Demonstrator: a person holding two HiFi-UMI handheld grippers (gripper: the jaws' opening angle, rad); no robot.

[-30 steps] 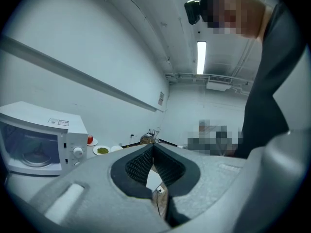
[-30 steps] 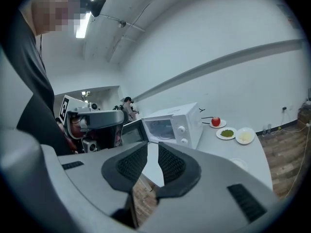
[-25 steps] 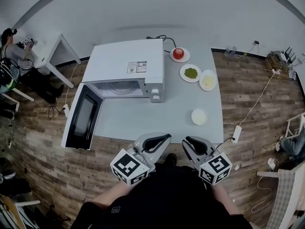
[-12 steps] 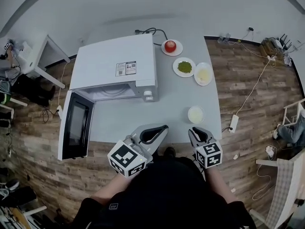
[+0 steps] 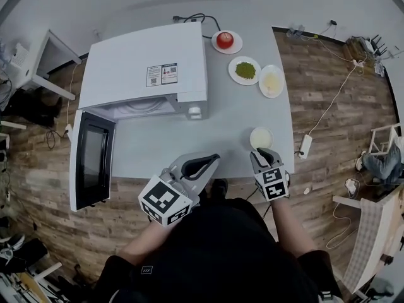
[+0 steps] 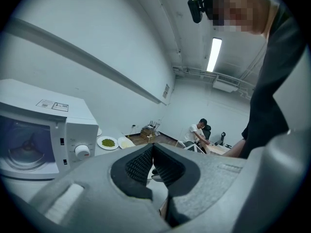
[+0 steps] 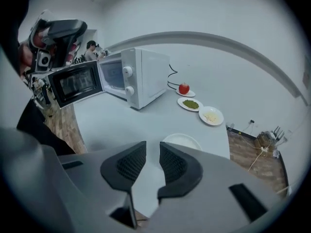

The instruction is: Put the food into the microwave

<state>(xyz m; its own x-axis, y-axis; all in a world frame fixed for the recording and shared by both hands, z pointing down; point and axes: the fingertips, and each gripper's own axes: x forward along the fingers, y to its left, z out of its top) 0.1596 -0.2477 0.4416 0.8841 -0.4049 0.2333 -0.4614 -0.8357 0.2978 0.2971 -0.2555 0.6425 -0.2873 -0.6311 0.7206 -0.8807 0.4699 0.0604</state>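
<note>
Jaws of the right gripper (image 7: 153, 148) had just been opening and stood slightly apart with nothing between them. They pointed down at the white dish (image 7: 182, 141) just beyond their tips. The left gripper (image 6: 152, 149) was clenched on nothing and hung over the near edge of the table (image 5: 189, 144).

The dish sat close to the table's near right corner, and what it held could not be made out. A gap that narrow could, I judged, strike the shallow rim instead of straddling it, pushing the dish toward the edge or tipping it. A one-sided pinch could let it droop and spill on the way across to the microwave (image 5: 145, 68), whose door (image 5: 93, 158) hung wide open at the left.

The tomato plate (image 5: 225, 40), green-food plate (image 5: 245, 71) and pale-food plate (image 5: 272, 81) lay well apart, beside the microwave at the far end.
</note>
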